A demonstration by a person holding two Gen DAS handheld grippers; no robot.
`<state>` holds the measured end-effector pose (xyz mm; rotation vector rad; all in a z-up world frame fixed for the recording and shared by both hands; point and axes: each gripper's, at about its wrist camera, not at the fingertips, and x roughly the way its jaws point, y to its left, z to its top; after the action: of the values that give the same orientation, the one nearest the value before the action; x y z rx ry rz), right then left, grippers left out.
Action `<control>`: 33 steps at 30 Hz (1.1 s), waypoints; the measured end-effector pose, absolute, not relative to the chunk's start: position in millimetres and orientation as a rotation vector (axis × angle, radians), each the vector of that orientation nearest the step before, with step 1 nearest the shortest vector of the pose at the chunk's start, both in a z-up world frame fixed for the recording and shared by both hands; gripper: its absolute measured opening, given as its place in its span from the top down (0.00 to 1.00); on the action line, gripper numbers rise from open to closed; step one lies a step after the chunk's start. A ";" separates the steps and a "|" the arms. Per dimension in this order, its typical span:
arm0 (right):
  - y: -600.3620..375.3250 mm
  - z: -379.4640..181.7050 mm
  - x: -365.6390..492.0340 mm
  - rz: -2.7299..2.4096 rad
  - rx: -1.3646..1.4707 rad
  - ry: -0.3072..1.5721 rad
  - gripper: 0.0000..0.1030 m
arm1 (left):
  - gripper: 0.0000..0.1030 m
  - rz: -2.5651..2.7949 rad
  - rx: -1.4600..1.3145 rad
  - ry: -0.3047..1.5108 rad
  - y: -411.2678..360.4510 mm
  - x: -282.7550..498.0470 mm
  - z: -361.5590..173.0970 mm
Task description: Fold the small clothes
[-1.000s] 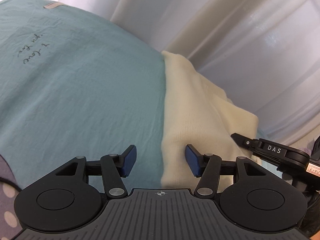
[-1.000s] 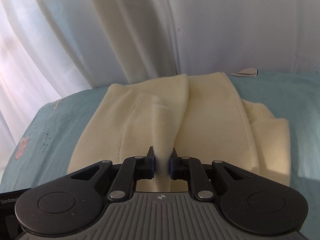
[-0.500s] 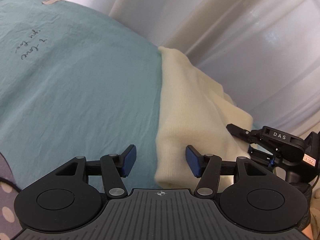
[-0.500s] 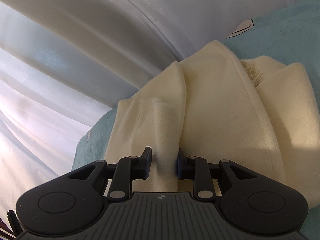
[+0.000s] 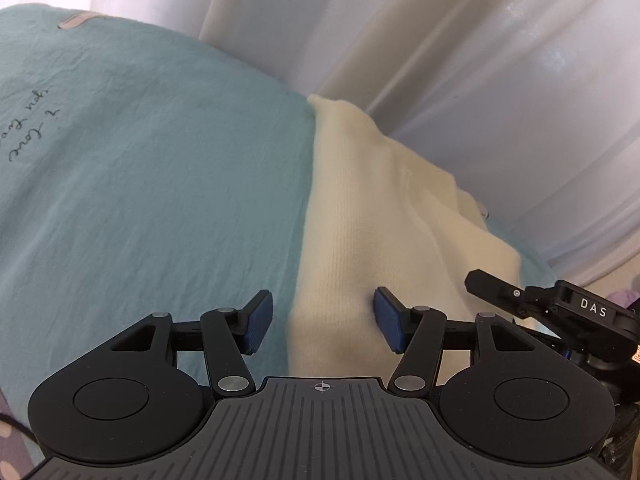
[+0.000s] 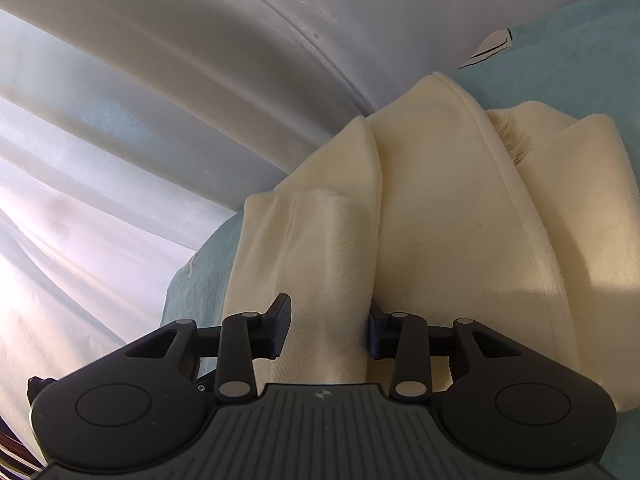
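White curtains (image 6: 160, 120) back a teal sheet (image 5: 160, 200) bearing the folded cream garment (image 6: 440, 240) at its curtain-side edge; left gripper (image 5: 323, 324) gapes, straddling its edge; right gripper (image 6: 327, 330) parted, a fold between; handwriting (image 5: 34, 128) appears in left view only.

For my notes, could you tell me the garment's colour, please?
Plain cream garment; right wrist view.
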<state>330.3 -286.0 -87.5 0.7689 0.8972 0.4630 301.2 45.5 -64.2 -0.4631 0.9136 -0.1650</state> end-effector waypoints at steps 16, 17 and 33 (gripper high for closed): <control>-235.3 -20.8 304.7 0.320 0.224 0.625 0.88 | 0.28 -0.109 -0.415 0.801 56.0 255.4 -48.8; -235.5 -17.0 302.1 0.301 0.198 0.604 0.89 | 0.28 -0.110 -0.405 0.792 55.8 251.0 -46.7; -258.8 -40.4 297.5 0.063 0.025 0.614 0.88 | 0.28 -0.251 -0.303 0.856 14.9 234.7 -58.0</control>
<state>297.5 -258.8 -40.4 0.0250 0.6143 0.0628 234.7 14.9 -58.0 -0.3032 0.8557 -0.2513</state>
